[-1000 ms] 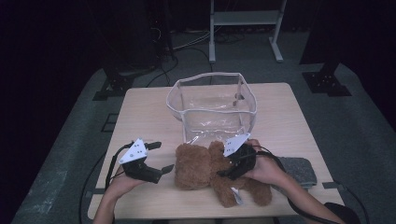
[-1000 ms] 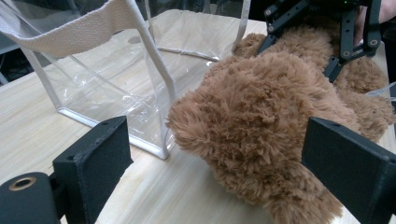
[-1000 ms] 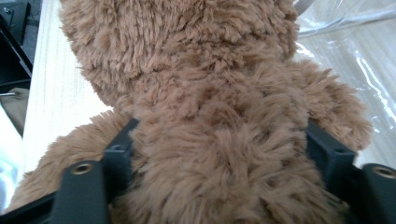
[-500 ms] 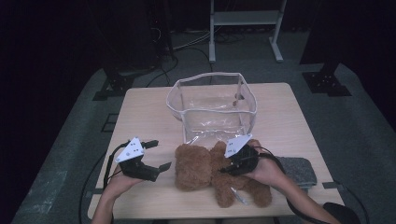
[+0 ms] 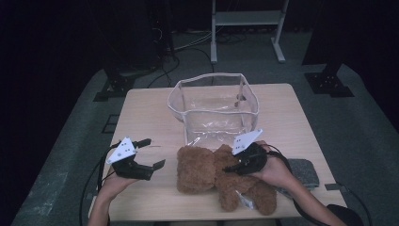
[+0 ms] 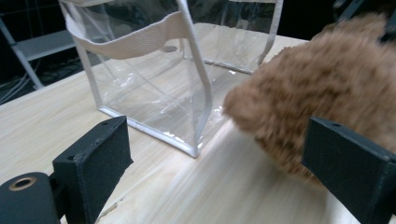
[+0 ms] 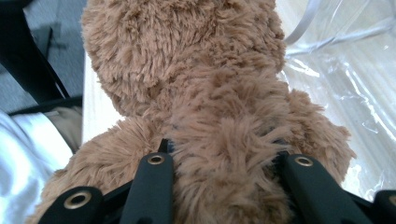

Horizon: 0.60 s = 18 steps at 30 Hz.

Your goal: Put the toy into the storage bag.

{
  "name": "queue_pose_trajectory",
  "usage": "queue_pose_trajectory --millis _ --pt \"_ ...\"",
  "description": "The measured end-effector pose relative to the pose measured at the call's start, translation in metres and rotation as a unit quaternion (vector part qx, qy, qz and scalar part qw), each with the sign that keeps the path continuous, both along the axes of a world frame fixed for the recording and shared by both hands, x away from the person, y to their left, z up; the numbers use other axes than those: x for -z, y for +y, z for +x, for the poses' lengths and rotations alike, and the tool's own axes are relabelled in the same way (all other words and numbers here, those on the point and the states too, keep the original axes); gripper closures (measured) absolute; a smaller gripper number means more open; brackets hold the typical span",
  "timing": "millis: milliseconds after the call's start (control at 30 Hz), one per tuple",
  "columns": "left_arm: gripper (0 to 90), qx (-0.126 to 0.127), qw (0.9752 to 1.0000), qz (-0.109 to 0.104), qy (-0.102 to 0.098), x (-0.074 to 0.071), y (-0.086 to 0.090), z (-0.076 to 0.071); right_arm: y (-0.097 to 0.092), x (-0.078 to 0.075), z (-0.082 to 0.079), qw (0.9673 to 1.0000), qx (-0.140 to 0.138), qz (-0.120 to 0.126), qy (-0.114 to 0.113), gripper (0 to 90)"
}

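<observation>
A brown plush teddy bear [image 5: 202, 172] lies on the wooden table [image 5: 141, 113] near its front edge, just in front of a clear plastic bag [image 5: 214, 106] with white trim that stands open. My right gripper [image 5: 228, 167] reaches in from the right, and its jaws have just been closing on the bear's body. In the right gripper view, the fur of the bear [image 7: 187, 84] bulges between the pads of that gripper [image 7: 229, 161]. My left gripper [image 5: 155, 152] stands open to the left of the bear's head. Between its jaws [image 6: 219, 140] I see the bear [image 6: 327, 84] and the bag [image 6: 154, 70].
A grey pad [image 5: 303, 172] lies at the table's right front edge beside the person's right hand. A white metal rack [image 5: 247, 19] and dark stand feet sit on the floor beyond the table. Cables trail from both grippers toward the front edge.
The right gripper's jaws have closed on the bear and the hand has risen slightly with it. The left gripper has stayed where it was.
</observation>
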State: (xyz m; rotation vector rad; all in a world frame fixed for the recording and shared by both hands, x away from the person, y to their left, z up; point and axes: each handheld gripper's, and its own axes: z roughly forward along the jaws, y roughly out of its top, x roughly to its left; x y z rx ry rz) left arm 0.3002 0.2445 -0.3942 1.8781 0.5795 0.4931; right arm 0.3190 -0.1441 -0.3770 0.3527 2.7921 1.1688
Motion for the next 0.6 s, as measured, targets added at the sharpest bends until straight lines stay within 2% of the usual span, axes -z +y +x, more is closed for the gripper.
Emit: queue_pose_trajectory --millis 200,500,600 --pt "7.0 -0.011 0.9999 0.002 0.001 0.004 0.005 0.002 -0.007 -0.020 -0.002 0.9997 0.001 0.023 -0.002 65.8" --pt "7.0 -0.010 0.9999 0.005 0.003 0.006 0.004 0.002 -0.007 -0.045 -0.008 0.9989 -0.006 0.046 -0.009 66.5" --pt "7.0 -0.010 0.9999 0.005 0.004 0.007 0.004 0.002 -0.006 -0.053 -0.008 0.9981 -0.008 0.061 -0.003 66.7"
